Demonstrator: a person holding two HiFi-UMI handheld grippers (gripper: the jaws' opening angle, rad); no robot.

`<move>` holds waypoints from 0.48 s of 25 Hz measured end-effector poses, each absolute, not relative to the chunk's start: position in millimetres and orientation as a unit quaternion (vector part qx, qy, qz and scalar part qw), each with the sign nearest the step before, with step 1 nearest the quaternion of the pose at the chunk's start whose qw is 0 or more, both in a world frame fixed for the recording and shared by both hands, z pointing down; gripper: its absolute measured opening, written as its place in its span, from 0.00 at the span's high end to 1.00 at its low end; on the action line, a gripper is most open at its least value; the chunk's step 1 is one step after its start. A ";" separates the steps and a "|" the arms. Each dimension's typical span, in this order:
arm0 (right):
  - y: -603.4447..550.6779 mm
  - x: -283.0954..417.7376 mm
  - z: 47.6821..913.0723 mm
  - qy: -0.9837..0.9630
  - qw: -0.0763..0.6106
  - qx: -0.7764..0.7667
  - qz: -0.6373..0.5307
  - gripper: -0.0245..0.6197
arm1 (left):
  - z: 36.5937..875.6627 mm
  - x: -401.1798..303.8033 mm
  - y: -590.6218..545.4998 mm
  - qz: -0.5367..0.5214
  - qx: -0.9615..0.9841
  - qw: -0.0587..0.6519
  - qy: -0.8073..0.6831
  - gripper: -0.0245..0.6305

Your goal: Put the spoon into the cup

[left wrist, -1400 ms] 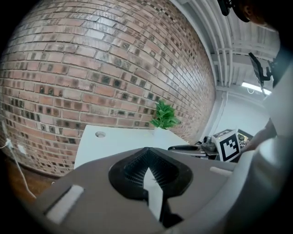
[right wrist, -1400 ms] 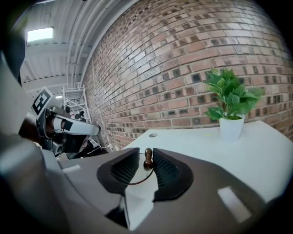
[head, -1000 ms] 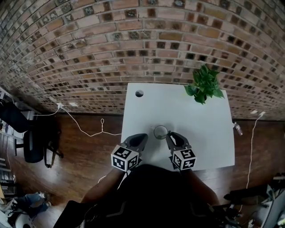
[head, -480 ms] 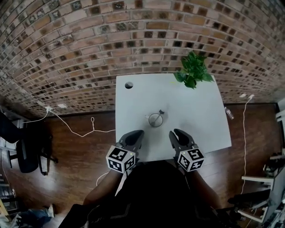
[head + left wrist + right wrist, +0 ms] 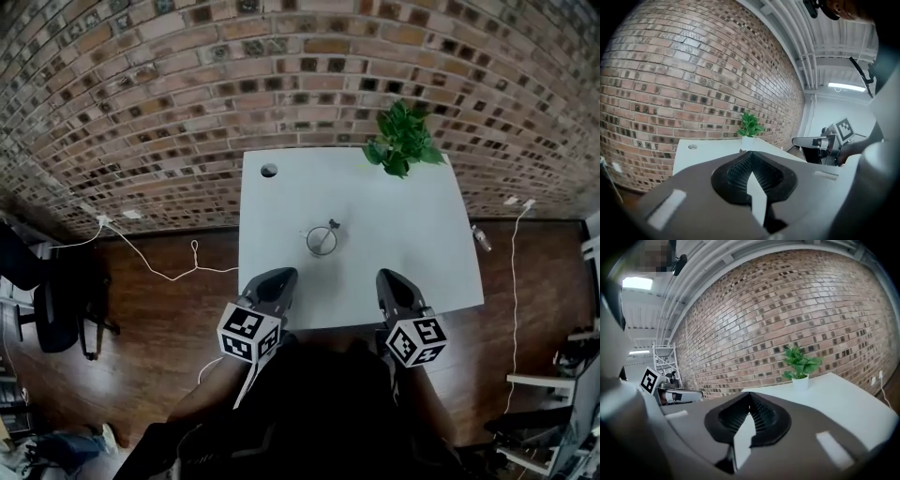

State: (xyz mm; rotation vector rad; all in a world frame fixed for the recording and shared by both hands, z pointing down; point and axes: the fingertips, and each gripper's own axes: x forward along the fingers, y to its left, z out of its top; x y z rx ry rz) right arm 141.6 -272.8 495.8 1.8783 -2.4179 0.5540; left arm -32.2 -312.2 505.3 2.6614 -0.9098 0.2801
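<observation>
A small glass cup (image 5: 321, 241) stands in the middle of the white table (image 5: 412, 234). The spoon (image 5: 331, 227) rests in it, handle leaning out toward the far right. My left gripper (image 5: 279, 275) hovers at the table's near edge, left of the cup, and is shut with nothing in it (image 5: 749, 153). My right gripper (image 5: 386, 278) is over the near edge to the cup's right. Its jaws are closing and meet at the tips (image 5: 750, 394) with nothing between them. Neither gripper touches the cup.
A potted green plant (image 5: 401, 139) stands at the table's far right corner, against the brick wall. A round cable hole (image 5: 269, 171) is at the far left corner. A white cable (image 5: 169, 272) lies on the wooden floor to the left.
Both grippers have drawn back from the cup toward the near table edge, the right one farther and to the right. The spoon, unseen a second ago, now stands in the cup.
</observation>
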 end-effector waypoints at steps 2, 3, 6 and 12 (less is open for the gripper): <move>-272.7 153.6 492.3 -0.781 0.025 0.601 0.170 0.95 | 497.9 -26.1 -311.4 0.101 0.927 0.147 -0.329 0.97; -272.0 160.5 491.1 -0.783 0.033 0.598 0.169 0.95 | 495.7 -21.0 -309.9 0.102 0.924 0.149 -0.336 0.97; -269.0 181.3 483.0 -0.792 0.043 0.585 0.170 0.95 | 490.7 1.4 -299.0 0.091 0.916 0.170 -0.352 0.97; -264.3 203.7 456.5 -0.852 0.014 0.499 0.157 0.95 | 485.4 40.1 -288.1 0.090 0.911 0.148 -0.375 0.97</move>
